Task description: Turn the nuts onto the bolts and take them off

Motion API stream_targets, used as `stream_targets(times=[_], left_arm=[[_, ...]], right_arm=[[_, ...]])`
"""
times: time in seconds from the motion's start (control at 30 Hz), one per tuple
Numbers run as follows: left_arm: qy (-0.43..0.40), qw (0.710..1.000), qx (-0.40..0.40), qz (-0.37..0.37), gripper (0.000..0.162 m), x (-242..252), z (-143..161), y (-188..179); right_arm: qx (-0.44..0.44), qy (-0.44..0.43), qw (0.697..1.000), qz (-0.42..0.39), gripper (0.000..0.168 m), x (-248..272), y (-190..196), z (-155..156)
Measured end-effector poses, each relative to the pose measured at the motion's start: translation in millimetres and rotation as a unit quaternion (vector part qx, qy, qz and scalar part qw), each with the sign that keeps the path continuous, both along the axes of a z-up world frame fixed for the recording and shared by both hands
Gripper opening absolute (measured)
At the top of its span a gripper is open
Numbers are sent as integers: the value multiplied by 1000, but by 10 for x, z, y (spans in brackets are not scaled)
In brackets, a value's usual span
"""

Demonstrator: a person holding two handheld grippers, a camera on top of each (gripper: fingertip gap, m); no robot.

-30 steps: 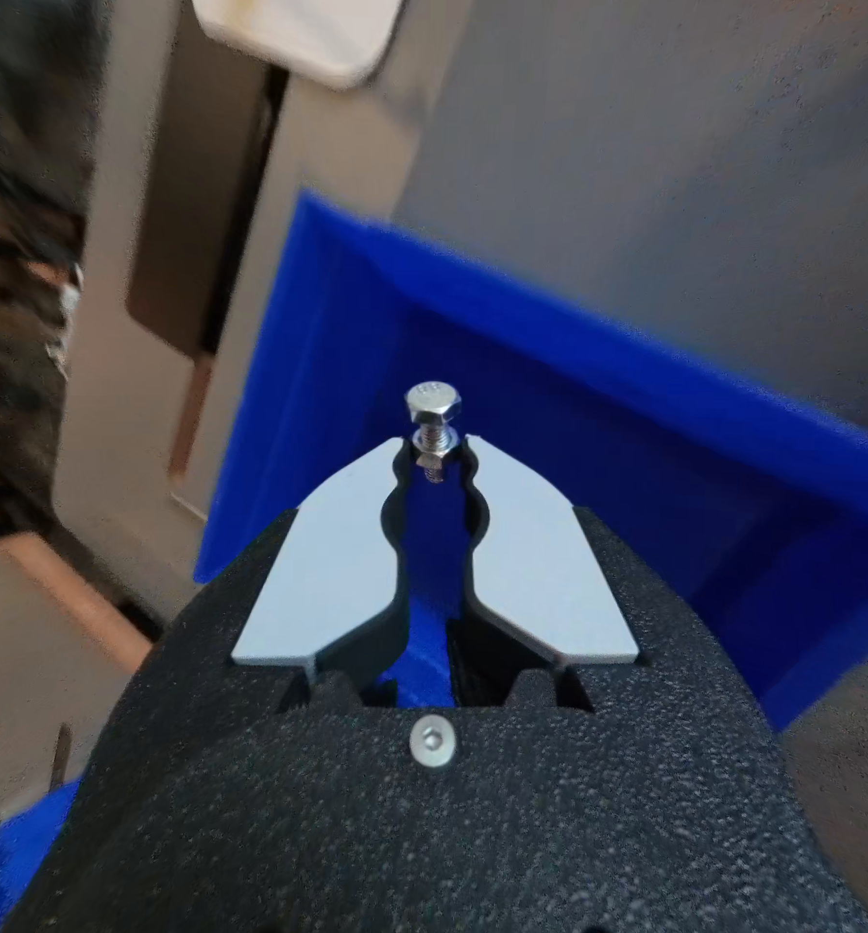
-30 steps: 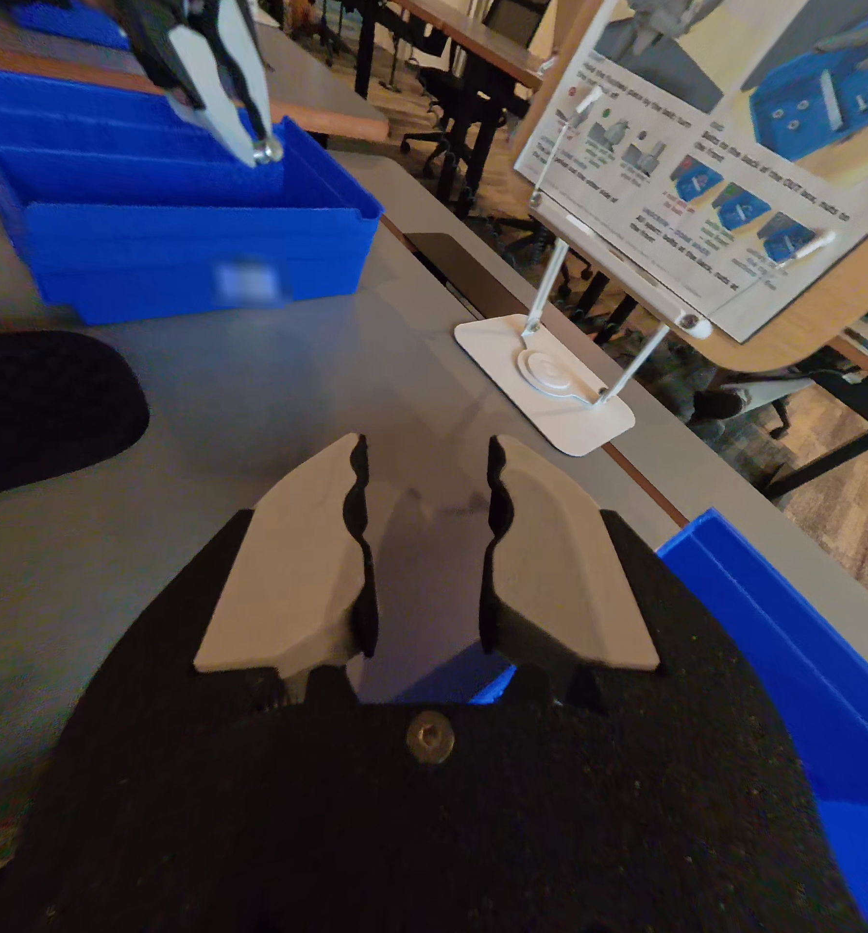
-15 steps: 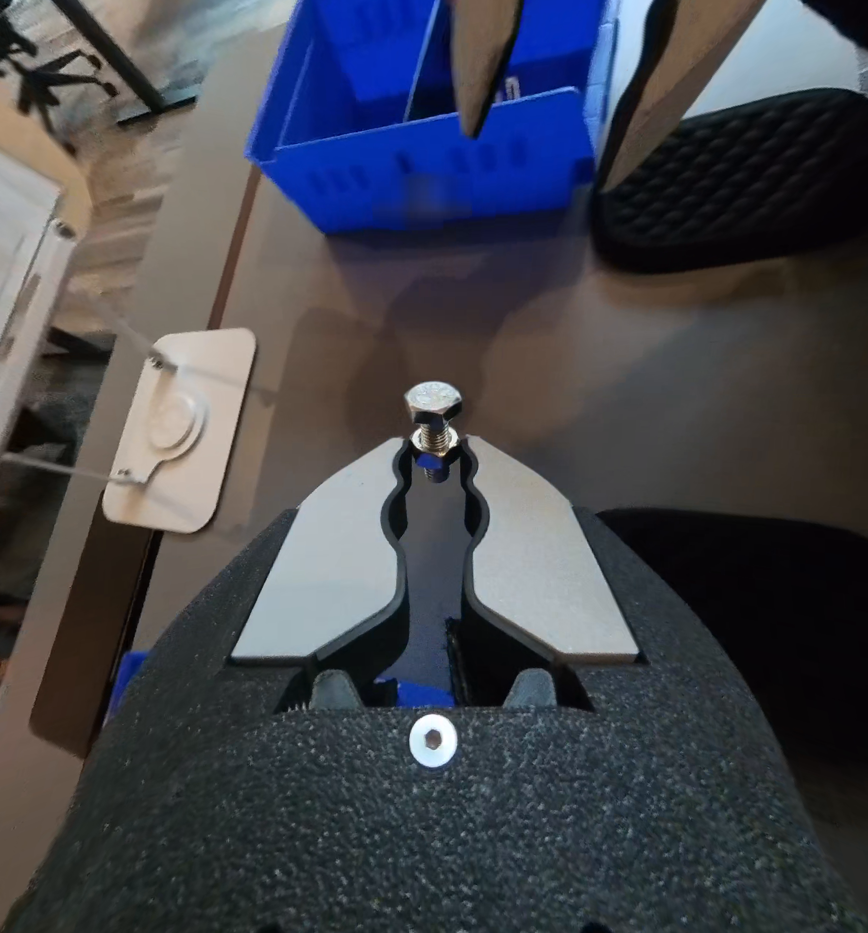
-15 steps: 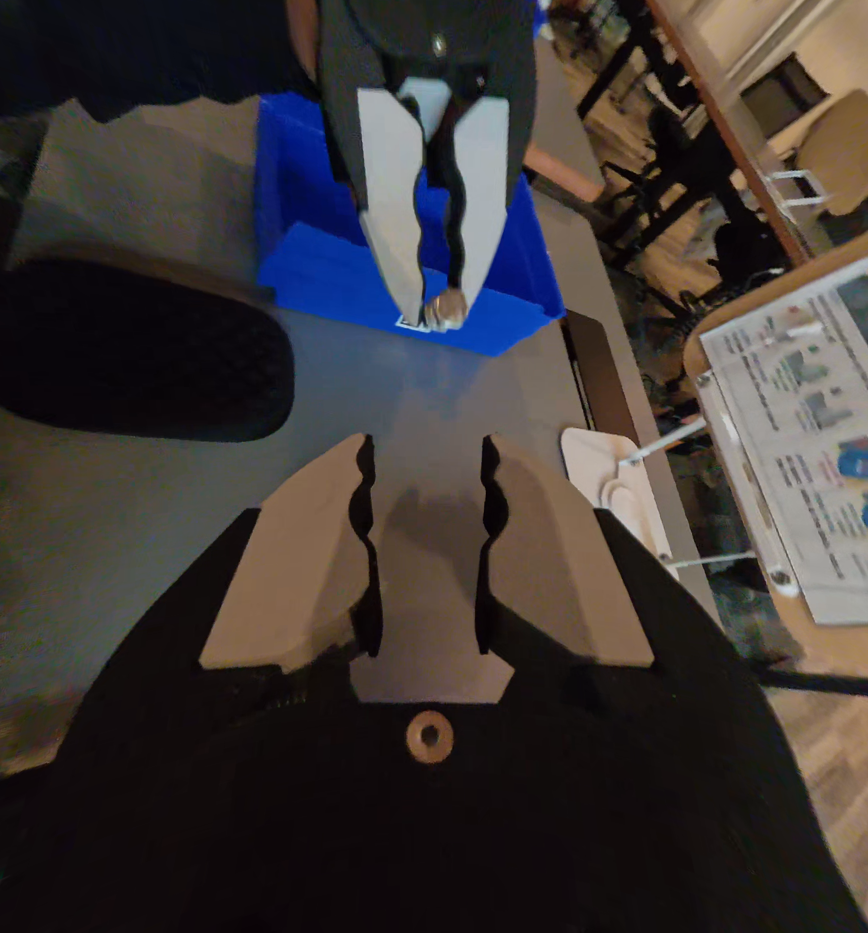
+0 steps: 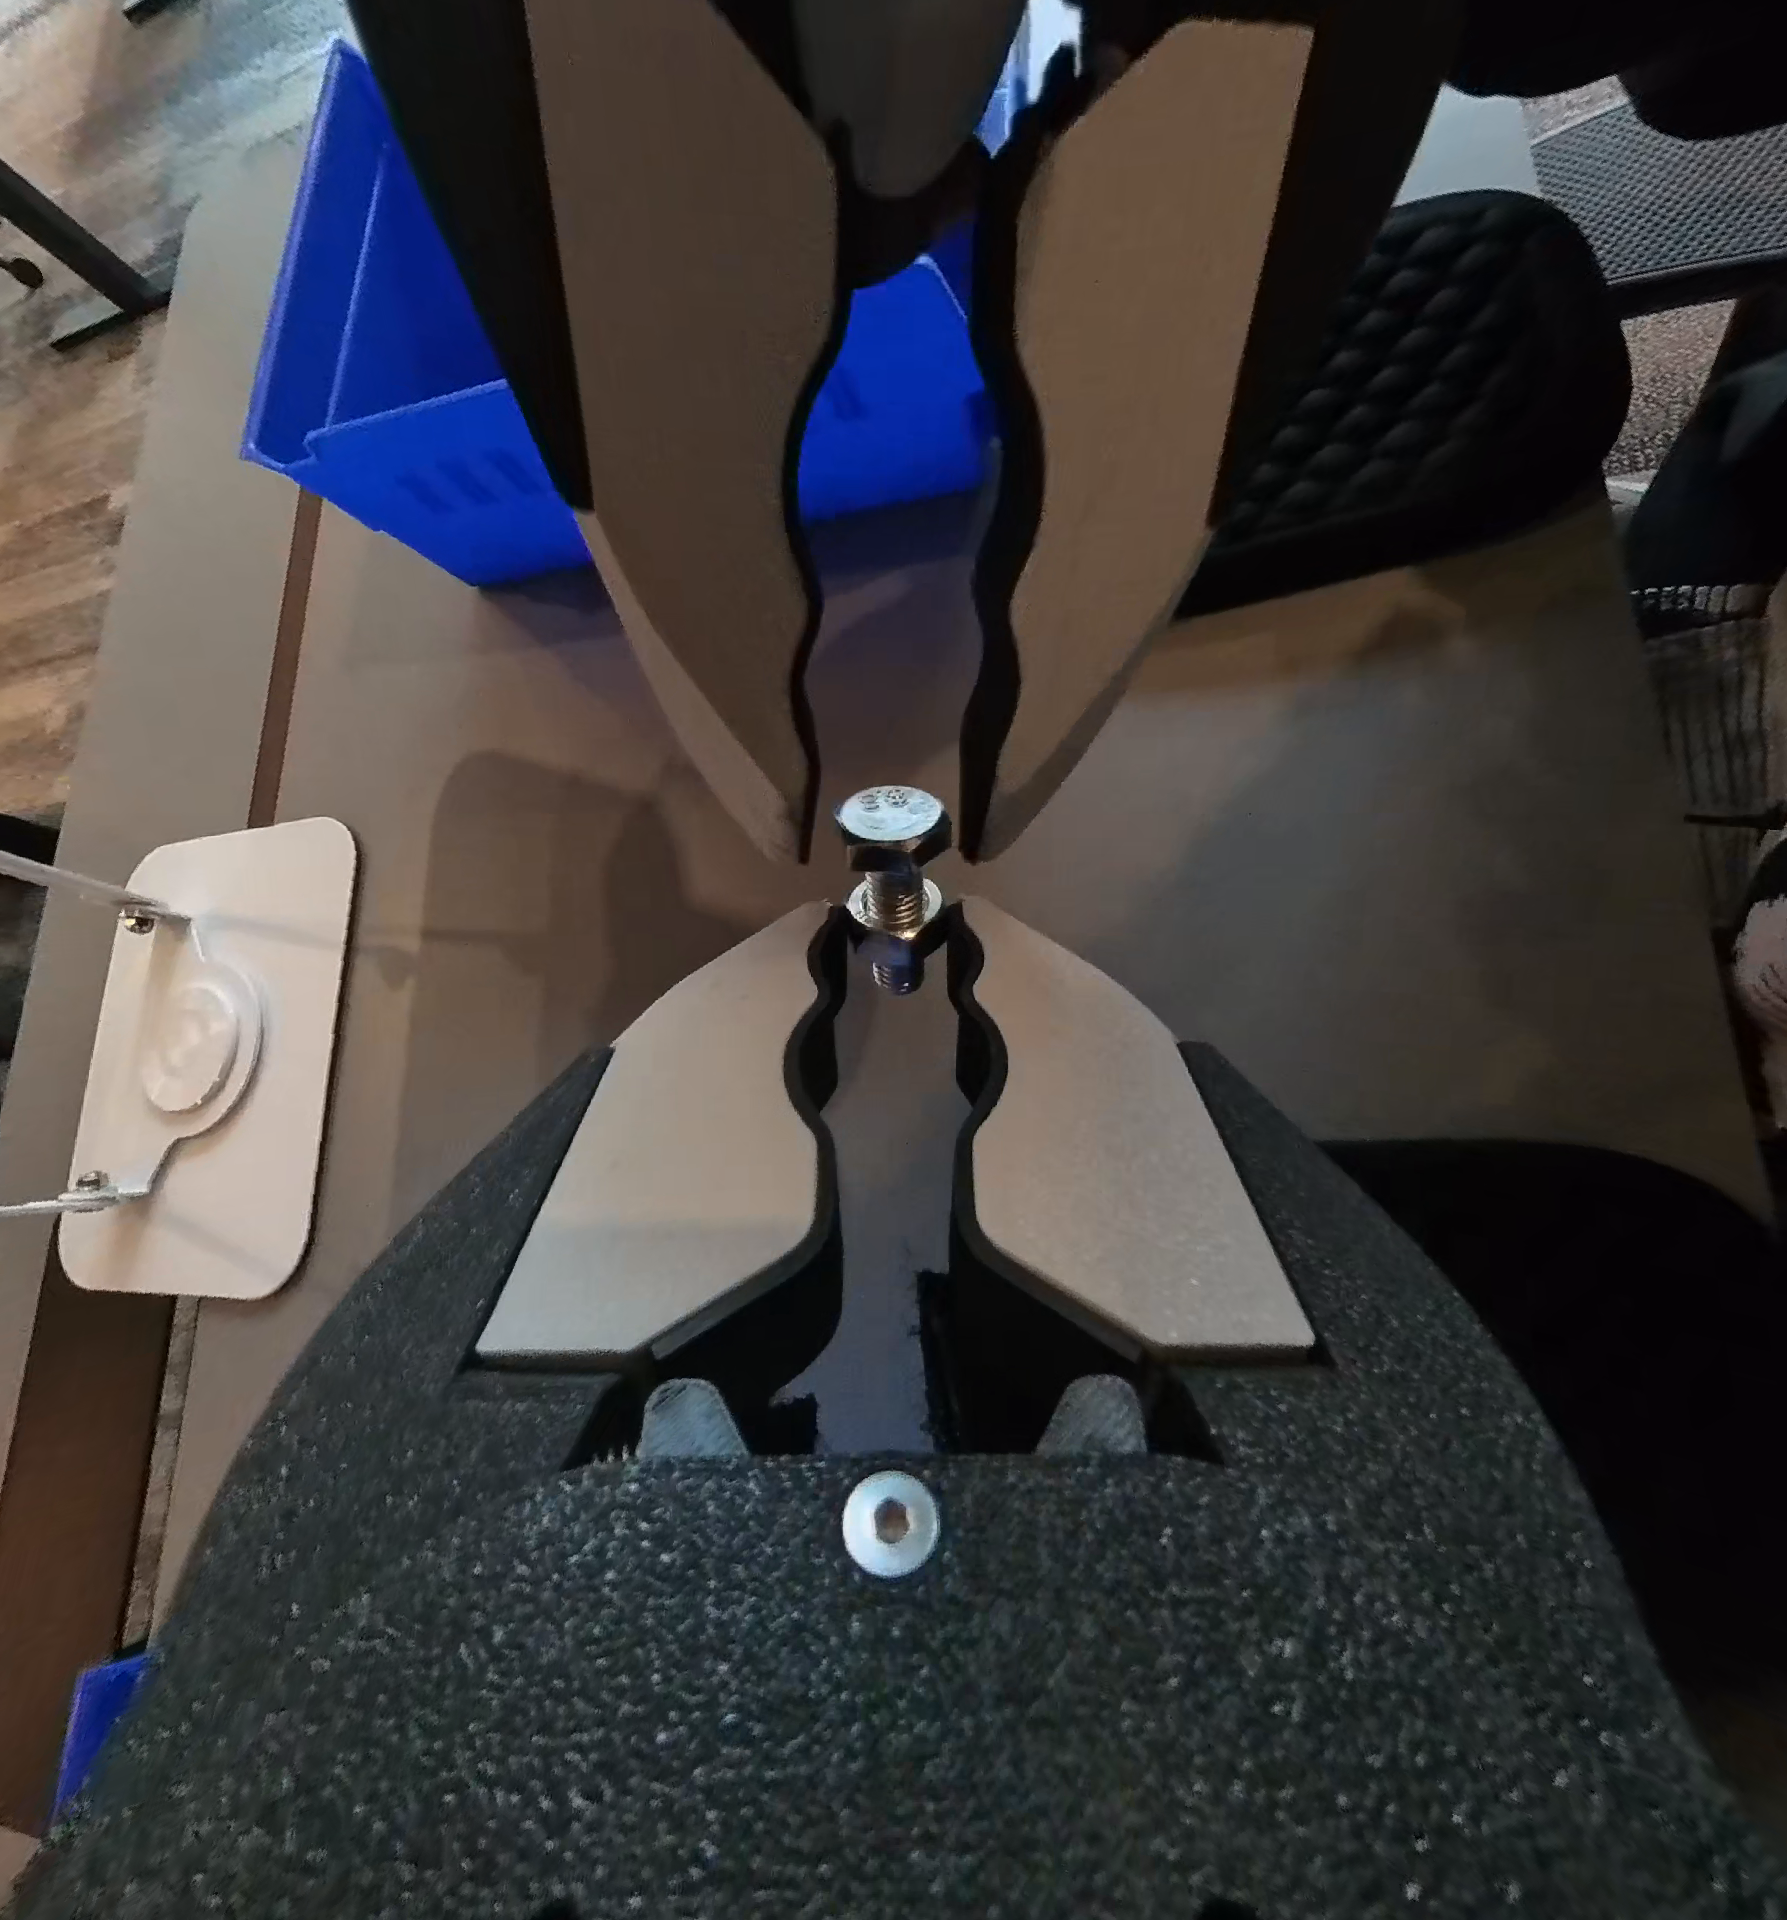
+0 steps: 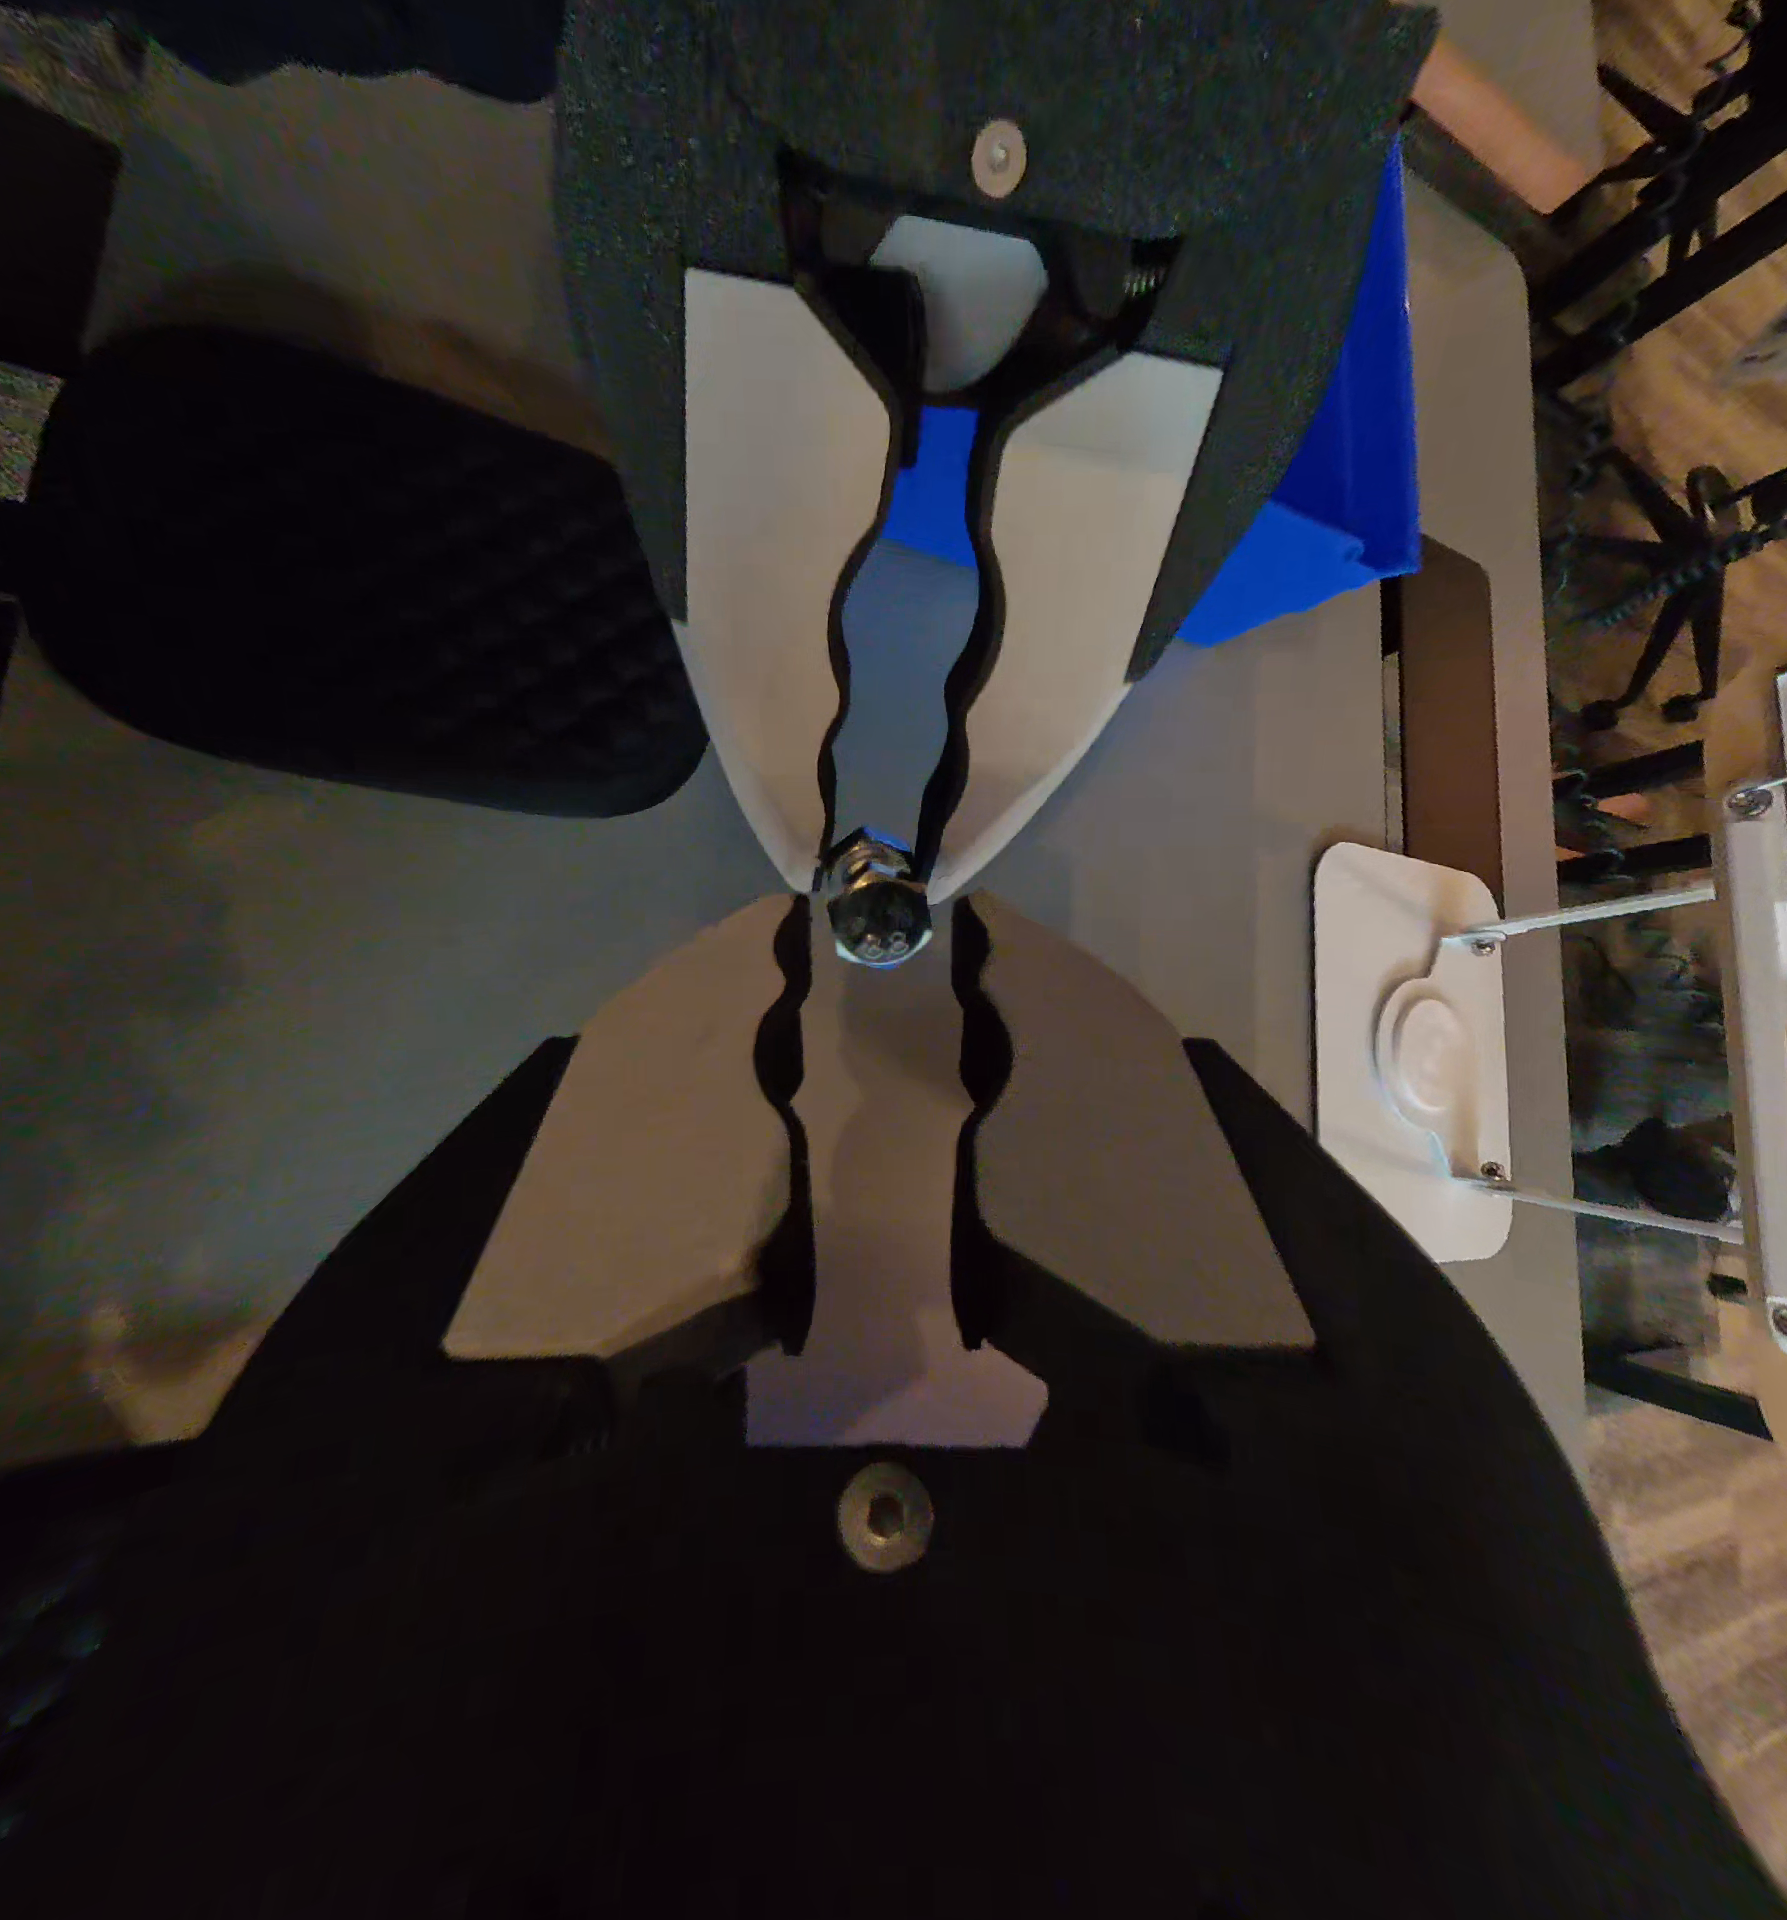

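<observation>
While the left gripper (image 5: pixel 891 920) pinches the nut (image 5: pixel 889 906) at its very fingertips, dead centre of the left wrist view, the bolt (image 5: pixel 887 831) stands out beyond the tips with its hex head toward the top of frame and its threaded end poking back between the fingers. We have the right gripper (image 6: pixel 881 914) coming in from the opposite side, its jaws parted and bracketing the bolt head with a visible gap on both sides, so no contact yet; in the left wrist view it fills the upper centre, in its own view the head sits just inside the tips. Both tools are held above the grey table (image 5: pixel 1388 831), with a blue bin (image 5: pixel 411 457) at upper left of the left view, a black pad (image 6: pixel 328 561) at upper left of the right view and a white stand base (image 5: pixel 214 1060) at the left edge. We judge the pair as small, light, rigid steel: no crush risk, but smooth, so it can slip or cock in the pads. The nut's grip area is thin, so side load from the right could lever it out. Best hold for us is flat against two opposite faces of the hex head, not the corners or the threads, squared to the bolt axis. Nut is already part way up the shank, so we read the next step as clamping the head and twisting; which way we can't tell.
</observation>
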State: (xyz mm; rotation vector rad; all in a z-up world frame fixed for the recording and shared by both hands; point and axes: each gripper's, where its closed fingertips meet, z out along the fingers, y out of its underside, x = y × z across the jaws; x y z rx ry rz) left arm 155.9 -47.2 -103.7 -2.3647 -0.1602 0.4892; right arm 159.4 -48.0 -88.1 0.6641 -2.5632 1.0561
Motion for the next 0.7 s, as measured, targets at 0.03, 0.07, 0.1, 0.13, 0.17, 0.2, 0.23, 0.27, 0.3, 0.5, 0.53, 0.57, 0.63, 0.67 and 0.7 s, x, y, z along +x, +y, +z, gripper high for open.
stream_targets(times=[0.03,0.07,0.1,0.13,0.17,0.2,0.23,0.27,0.3,0.5,0.53,0.57,0.63,0.67,0.7], left_arm=[[0,1000,1,-2,18,2,0,8],[0,1000,1,-2,18,0,1,10],[1,1000,1,-1,18,-5,2,11],[0,1000,1,-2,18,-5,3,12],[0,1000,3,-4,18,-4,7,15],[0,1000,6,-6,18,0,11,20],[1,1000,12,-7,18,0,19,27],[4,1000,21,-5,19,-11,34,34],[10,999,34,0,19,-28,59,40],[62,977,194,65,44,-204,294,32],[70,964,246,74,43,-221,370,34],[72,947,302,82,42,-227,453,30],[54,903,418,83,38,-206,612,13],[40,879,468,77,37,-188,675,3],[26,860,505,70,37,-175,712,-2]], right_arm=[[3,4,1000,-2,22,-11,2,-3],[6,9,1000,-1,21,-17,4,-7],[5,12,1000,2,18,-14,3,-5],[3,15,1000,4,17,-13,2,-2],[-1,16,1000,5,17,-15,2,2],[-5,13,1000,5,17,-14,5,8],[-11,8,1000,4,17,-17,9,17],[-19,6,1000,2,17,-29,15,32],[-29,2,1000,-3,17,-48,23,53],[-143,-85,985,-46,17,-200,77,323],[-166,-111,978,-52,17,-221,88,382],[-189,-137,971,-57,17,-241,99,437],[-226,-191,953,-60,17,-257,115,528],[-242,-217,944,-58,17,-255,120,568],[-255,-242,935,-54,17,-244,124,605]])
